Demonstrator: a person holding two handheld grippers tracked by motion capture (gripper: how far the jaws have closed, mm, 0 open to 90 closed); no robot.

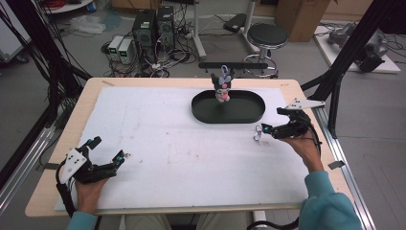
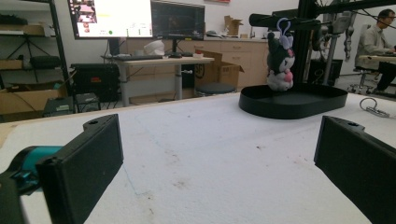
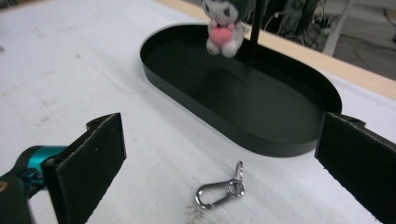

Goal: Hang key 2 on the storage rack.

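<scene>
The small silver metal carabiner clip with its key ring (image 3: 220,191) lies on the white-covered bench (image 1: 167,148) just ahead of the right tongs (image 3: 219,154), between their open jaws & beside the black oval plastic tray (image 3: 261,135); its long axis runs slantwise toward the tray. Right hand is much nearer; left tongs (image 1: 107,155), also open & empty, sit well apart. Count: 1 clip, 1 tray, 1 dark plush doll w/ pink heart (image 1: 222,87) hanging over the tray, 2 tongs.

Floor: grey, beyond my table's far edge, strewn with cables.
Far left: two computer towers (image 1: 153,26) stand on it.
Far centre: a black round stool (image 1: 267,35).
Far right: a cardboard box (image 1: 302,14).
Ahead of me: monitors (image 2: 136,18) on a desk (image 2: 154,60), wooden cabinets (image 2: 233,46) behind.
Left: black shelving (image 2: 28,60).
</scene>
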